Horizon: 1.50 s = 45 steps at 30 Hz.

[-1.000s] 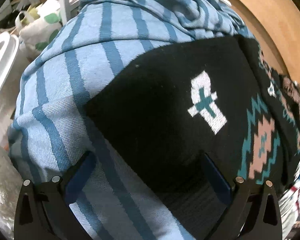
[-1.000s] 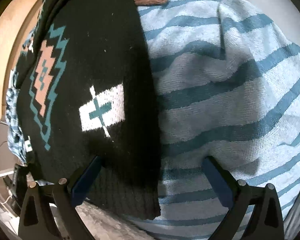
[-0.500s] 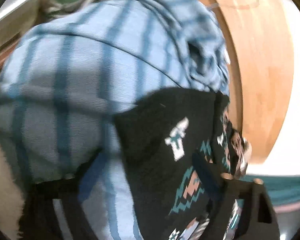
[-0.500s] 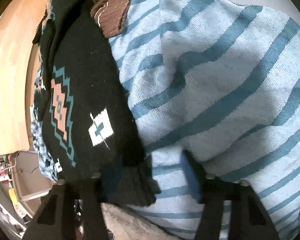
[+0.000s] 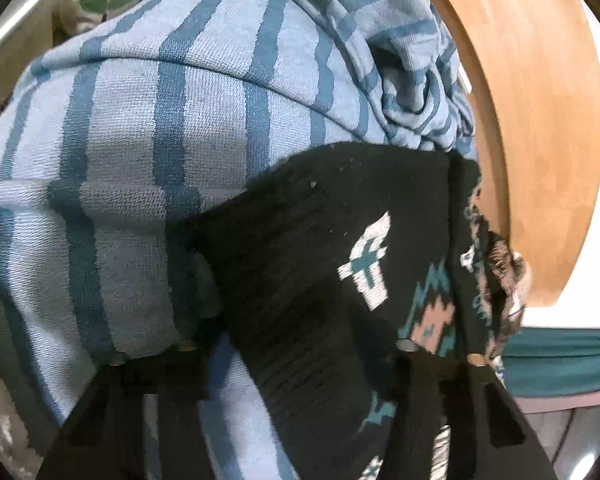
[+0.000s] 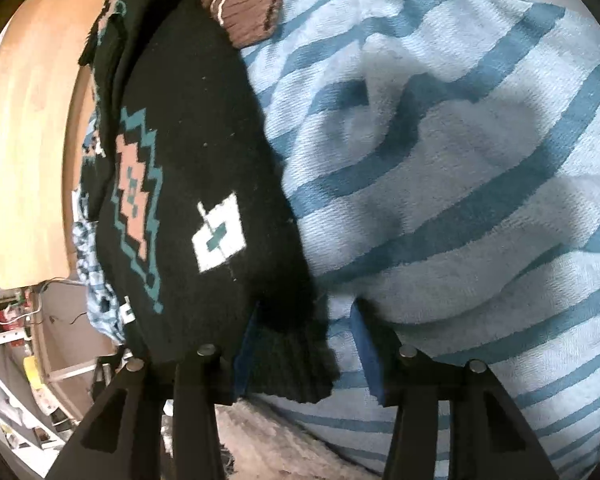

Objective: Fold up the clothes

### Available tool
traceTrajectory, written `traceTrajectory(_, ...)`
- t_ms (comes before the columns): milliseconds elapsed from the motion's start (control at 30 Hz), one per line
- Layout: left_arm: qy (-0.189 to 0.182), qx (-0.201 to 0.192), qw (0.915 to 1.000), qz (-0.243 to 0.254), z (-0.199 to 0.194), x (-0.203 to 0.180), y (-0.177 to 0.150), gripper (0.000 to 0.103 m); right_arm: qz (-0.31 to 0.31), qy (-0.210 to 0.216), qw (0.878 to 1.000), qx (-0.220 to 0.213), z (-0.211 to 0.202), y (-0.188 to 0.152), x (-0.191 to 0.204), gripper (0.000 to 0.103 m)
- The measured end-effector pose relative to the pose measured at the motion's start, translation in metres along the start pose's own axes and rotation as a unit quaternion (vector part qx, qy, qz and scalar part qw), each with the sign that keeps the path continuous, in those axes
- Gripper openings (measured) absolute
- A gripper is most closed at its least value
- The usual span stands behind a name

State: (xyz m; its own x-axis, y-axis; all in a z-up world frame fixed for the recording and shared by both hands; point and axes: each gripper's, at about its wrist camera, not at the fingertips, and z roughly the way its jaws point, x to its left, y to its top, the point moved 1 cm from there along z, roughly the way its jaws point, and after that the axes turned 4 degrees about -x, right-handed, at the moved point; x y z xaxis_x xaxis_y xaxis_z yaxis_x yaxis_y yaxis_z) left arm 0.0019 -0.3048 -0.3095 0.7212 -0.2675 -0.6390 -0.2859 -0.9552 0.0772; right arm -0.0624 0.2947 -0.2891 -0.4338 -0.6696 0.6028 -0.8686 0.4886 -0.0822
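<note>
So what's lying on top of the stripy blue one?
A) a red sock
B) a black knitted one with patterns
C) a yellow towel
B: a black patterned knit with teal, pink and white shapes lies over the blue striped garment, covering part of it in both wrist views.

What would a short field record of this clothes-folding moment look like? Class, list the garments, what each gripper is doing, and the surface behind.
top garment: black patterned sweater, lying over the striped one
under garment: blue striped sweater
third garment: brown knit piece, at the far end
left gripper: jaws just closing, fabric of both sweaters between its fingers
right gripper: closed on the black sweater's ribbed hem and the striped cloth
surface behind: wooden board
</note>
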Motion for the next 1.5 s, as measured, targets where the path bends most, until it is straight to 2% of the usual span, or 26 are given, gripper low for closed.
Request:
traceTrajectory(33,0.004,0.002,1.0,0.002,0.001,-0.001,-0.001,0.043,-0.001,0.003,1.0,0.003,0.001,-0.001,0.0,0.051)
traceTrajectory(200,0.027,0.013,0.9994,-0.015,-0.004,0.002,-0.001,0.043,-0.006,0.002,1.0,0.007,0.0,-0.002,0.003,0.051)
traceTrajectory(233,0.039,0.012,0.9989,-0.025,-0.008,0.003,-0.002,0.046,-0.004,0.001,1.0,0.006,-0.001,-0.002,0.003,0.051)
traceTrajectory(267,0.049,0.007,0.9982,-0.032,-0.013,0.002,-0.003,0.059,-0.003,-0.002,1.0,0.002,-0.004,-0.002,0.004,0.052)
traceTrajectory(333,0.059,-0.012,0.9976,-0.036,-0.027,-0.002,-0.005,0.079,-0.005,-0.011,1.0,-0.008,-0.008,0.0,0.007,0.056)
traceTrajectory(367,0.057,-0.025,0.9976,-0.031,-0.039,-0.004,-0.008,0.08,-0.01,-0.016,1.0,-0.015,-0.011,0.002,0.01,0.06)
traceTrajectory(400,0.051,-0.028,0.9981,-0.02,-0.044,-0.008,-0.009,0.08,-0.017,-0.02,0.999,-0.022,-0.014,0.003,0.013,0.062)
traceTrajectory(500,0.029,0.001,0.9995,0.007,-0.042,-0.024,-0.011,0.08,-0.033,-0.02,0.999,-0.031,-0.017,0.009,0.02,0.066)
traceTrajectory(600,0.022,0.014,0.9991,0.033,-0.041,-0.035,-0.016,0.08,-0.031,-0.017,0.999,-0.014,-0.007,0.012,0.018,0.065)
traceTrajectory(733,0.004,0.029,0.9931,0.114,-0.034,-0.06,-0.031,0.08,-0.039,-0.006,0.999,0.013,0.01,0.005,0.014,0.062)
traceTrajectory(767,-0.011,0.038,0.989,0.142,-0.033,-0.069,-0.038,0.08,-0.046,-0.005,0.999,0.01,0.01,0.004,0.015,0.057)
traceTrajectory(800,-0.026,0.048,0.9842,0.168,-0.033,-0.077,-0.045,0.08,-0.05,-0.001,0.999,0.009,0.01,0.003,0.016,0.04)
traceTrajectory(867,-0.055,0.069,0.9722,0.217,-0.034,-0.093,-0.059,0.08,-0.053,0.014,0.998,0.013,0.009,0.003,0.018,0.035)
traceTrajectory(967,-0.092,0.122,0.9407,0.303,-0.025,-0.121,-0.089,0.08,-0.06,0.03,0.998,0.014,0.005,0.002,0.023,0.03)
traceTrajectory(1000,-0.099,0.143,0.9257,0.336,-0.021,-0.129,-0.103,0.08,-0.062,0.034,0.997,0.015,0.003,0.003,0.026,0.03)
traceTrajectory(1133,-0.111,0.22,0.8516,0.462,-0.005,-0.155,-0.169,0.08,-0.069,0.064,0.995,0.017,-0.008,0.007,0.04,0.027)
traceTrajectory(1167,-0.112,0.237,0.831,0.491,-0.002,-0.16,-0.186,0.08,-0.075,0.072,0.994,0.015,-0.01,0.008,0.045,0.02)
traceTrajectory(1233,-0.111,0.27,0.7861,0.545,0.006,-0.17,-0.22,0.08,-0.087,0.088,0.992,0.011,-0.016,0.009,0.055,0.02)
traceTrajectory(1300,-0.114,0.296,0.7456,0.586,0.012,-0.178,-0.25,0.08,-0.104,0.081,0.991,0.008,-0.016,0.011,0.064,0.02)
traceTrajectory(1367,-0.108,0.302,0.7077,0.629,0.017,-0.185,-0.278,0.08,-0.107,0.081,0.991,0.012,-0.013,0.013,0.069,0.02)
traceTrajectory(1433,-0.092,0.292,0.6823,0.664,0.021,-0.188,-0.297,0.08,-0.106,0.087,0.99,0.017,-0.01,0.015,0.073,0.02)
traceTrajectory(1467,-0.086,0.288,0.6772,0.672,0.023,-0.189,-0.303,0.08,-0.108,0.088,0.99,0.018,-0.01,0.016,0.074,0.02)
traceTrajectory(1500,-0.082,0.286,0.6762,0.674,0.026,-0.189,-0.306,0.08,-0.11,0.089,0.99,0.019,-0.009,0.017,0.075,0.02)
